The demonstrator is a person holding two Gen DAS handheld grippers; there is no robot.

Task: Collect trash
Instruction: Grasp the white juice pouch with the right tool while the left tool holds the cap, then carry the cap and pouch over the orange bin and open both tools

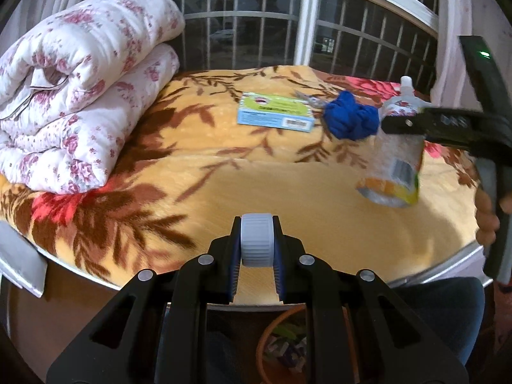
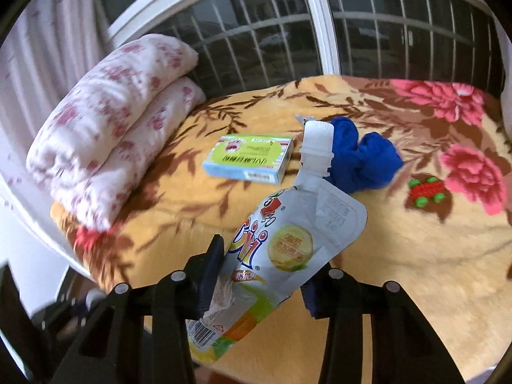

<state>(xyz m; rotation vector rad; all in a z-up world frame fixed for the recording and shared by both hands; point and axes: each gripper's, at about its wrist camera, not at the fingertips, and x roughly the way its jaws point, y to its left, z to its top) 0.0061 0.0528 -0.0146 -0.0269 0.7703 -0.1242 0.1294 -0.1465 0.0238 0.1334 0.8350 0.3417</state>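
Both tongs (image 1: 256, 249) (image 2: 259, 284) clamped — loaded

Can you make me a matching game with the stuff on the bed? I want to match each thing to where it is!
Things:
1. grey cap
2. drink pouch
3. green box
4. blue cloth

Places:
A. lying flat on the blanket, in the middle
B. pinched in the left hand-held gripper
C. bunched up on the blanket, just right of the box
D. held up in the right hand-held gripper

Pairs: 1-B, 2-D, 3-A, 4-C
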